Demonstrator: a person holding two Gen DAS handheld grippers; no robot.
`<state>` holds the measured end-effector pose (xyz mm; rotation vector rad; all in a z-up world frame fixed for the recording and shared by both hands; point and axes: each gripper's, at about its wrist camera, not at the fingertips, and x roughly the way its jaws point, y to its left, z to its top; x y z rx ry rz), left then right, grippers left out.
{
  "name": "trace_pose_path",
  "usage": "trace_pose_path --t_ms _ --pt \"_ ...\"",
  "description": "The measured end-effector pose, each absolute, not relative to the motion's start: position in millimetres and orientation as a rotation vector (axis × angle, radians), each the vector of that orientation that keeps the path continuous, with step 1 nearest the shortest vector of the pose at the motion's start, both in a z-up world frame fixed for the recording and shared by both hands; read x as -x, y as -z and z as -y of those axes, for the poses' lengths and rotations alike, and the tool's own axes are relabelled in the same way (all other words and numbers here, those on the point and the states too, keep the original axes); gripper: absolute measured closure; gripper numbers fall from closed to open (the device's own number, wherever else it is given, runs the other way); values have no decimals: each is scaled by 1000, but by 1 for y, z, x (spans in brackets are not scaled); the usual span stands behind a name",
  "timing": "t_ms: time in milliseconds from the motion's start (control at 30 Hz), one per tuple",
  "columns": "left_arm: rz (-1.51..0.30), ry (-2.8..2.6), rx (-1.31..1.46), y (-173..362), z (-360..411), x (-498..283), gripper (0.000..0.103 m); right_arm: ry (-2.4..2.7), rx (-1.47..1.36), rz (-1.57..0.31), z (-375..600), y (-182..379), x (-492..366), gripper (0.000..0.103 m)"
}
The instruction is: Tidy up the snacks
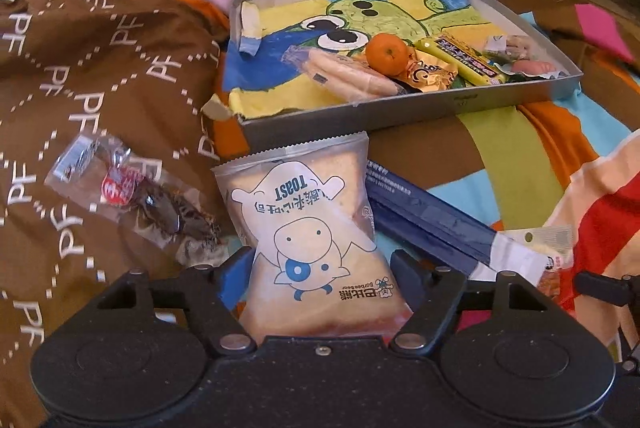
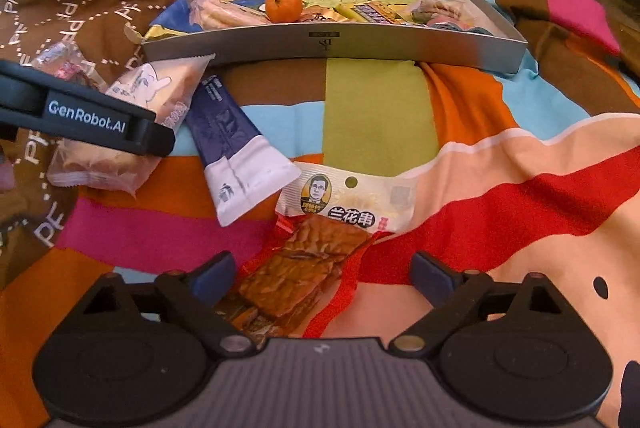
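The left gripper [image 1: 318,270] has its fingers closed against both sides of the toast packet [image 1: 308,228], which lies at six o'clock in the left wrist view on the colourful striped bedspread [image 2: 376,107]. The grey tray [image 1: 400,111] sits at one o'clock, holding a small orange [image 1: 387,53], a wrapped biscuit roll [image 1: 344,73] and a yellow bar [image 1: 460,61]. A navy sachet [image 1: 432,224] lies at four o'clock, just beside the toast; a clear packet of dark snack [image 1: 136,195] lies at nine o'clock. The right gripper [image 2: 322,274] has its fingers spread wide, either side of a brown tofu-skewer packet [image 2: 308,268].
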<state>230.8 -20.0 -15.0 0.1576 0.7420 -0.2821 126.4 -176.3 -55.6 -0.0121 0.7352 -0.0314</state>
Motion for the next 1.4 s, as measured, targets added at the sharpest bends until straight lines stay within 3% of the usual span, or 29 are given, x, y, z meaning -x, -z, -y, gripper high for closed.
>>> trace_pose_path --t_ms 400,700,867,1100,1400 --pt "-804 307 -162 29 18 -176 32 -49 9 -762 183 44 -108 42" --pt "-853 358 -145 29 19 -138 33 -144 47 -785 196 33 -77 42" --pt "-867 390 -159 29 22 -119 33 -258 139 -811 209 34 -52 38" --pt "-886 388 -159 28 24 -123 32 -270 134 -794 214 34 -55 17" --pt "-924 366 -206 37 35 -140 25 -279 183 -752 201 49 -50 7"
